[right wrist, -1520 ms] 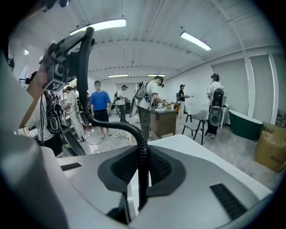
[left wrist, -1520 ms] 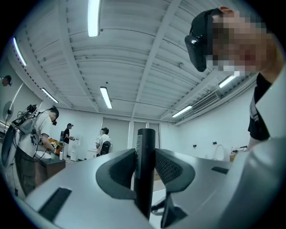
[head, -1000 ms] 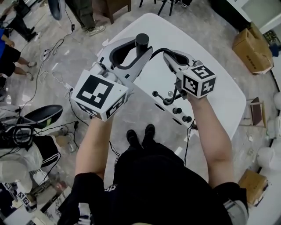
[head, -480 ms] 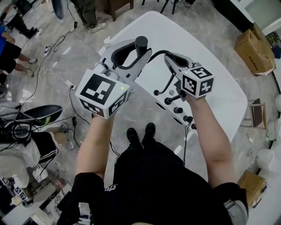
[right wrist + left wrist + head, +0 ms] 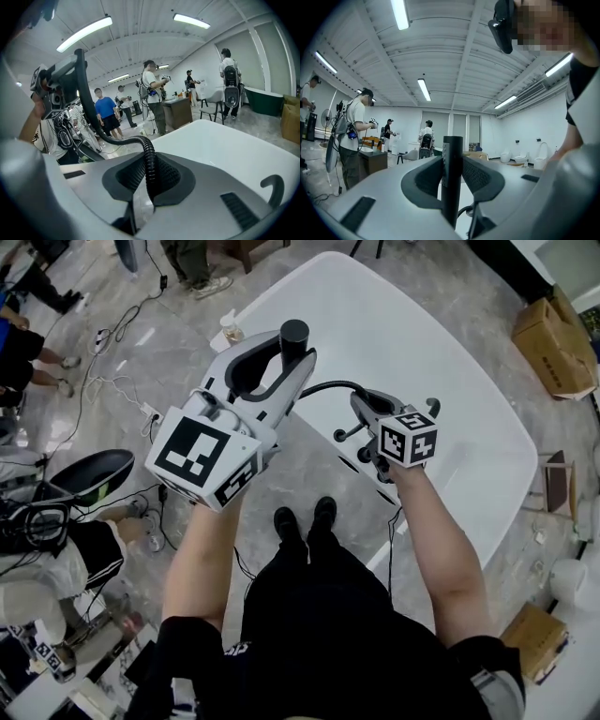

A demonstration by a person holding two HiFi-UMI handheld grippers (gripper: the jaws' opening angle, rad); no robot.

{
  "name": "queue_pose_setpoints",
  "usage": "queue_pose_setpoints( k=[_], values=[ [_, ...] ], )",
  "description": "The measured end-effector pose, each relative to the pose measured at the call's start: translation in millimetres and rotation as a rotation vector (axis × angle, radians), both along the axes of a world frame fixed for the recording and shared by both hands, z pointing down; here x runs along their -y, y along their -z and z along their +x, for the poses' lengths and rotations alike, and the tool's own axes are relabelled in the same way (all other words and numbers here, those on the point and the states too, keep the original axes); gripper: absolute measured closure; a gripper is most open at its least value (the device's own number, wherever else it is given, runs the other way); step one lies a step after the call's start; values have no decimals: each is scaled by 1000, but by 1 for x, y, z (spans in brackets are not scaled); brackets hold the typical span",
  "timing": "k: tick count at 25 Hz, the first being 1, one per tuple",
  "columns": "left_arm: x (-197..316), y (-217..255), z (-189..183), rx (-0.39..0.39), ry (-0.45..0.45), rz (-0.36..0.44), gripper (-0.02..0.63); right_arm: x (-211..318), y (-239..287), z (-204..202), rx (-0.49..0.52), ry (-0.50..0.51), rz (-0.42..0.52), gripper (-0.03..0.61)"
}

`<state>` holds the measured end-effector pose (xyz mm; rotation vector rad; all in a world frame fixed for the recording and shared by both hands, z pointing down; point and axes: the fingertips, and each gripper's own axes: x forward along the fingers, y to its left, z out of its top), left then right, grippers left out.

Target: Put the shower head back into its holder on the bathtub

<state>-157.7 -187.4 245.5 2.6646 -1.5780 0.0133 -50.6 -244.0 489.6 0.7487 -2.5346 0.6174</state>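
Observation:
My left gripper (image 5: 292, 345) is shut on the black cylindrical shower head (image 5: 294, 333) and holds it upright over the near edge of the white bathtub (image 5: 422, 343); its jaws are closing a little. In the left gripper view the handle (image 5: 452, 178) stands between the pads. The black ribbed hose (image 5: 323, 387) arcs from it to my right gripper (image 5: 362, 402), which grips it low by the tub's rim fittings (image 5: 348, 434). The hose (image 5: 150, 161) sits pinched between the right pads as those jaws ease open slightly. A black hook-shaped fitting (image 5: 274, 185) rises from the rim to the right.
The tub stands on a marble floor with cables (image 5: 103, 381) at the left and cardboard boxes (image 5: 553, 334) at the right. A black seat (image 5: 89, 479) and gear lie at the left. Several people (image 5: 105, 115) stand beyond the tub. My shoes (image 5: 300, 521) are beside the rim.
Both grippers have come down toward the tub. The right one dropped more, carrying the hose down to the rim fittings and now covering some of the knobs. The left still holds the shower head.

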Motion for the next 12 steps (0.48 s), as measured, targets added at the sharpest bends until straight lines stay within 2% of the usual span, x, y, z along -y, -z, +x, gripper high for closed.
queue_pose_setpoints(
  k=[9, 12],
  values=[
    [9, 5, -7, -152, -87, 0, 477, -33, -92, 10, -123, -4, -148, 451],
    [17, 4, -5, -140, -117, -14, 477, -40, -95, 9, -115, -26, -178, 453]
  ],
)
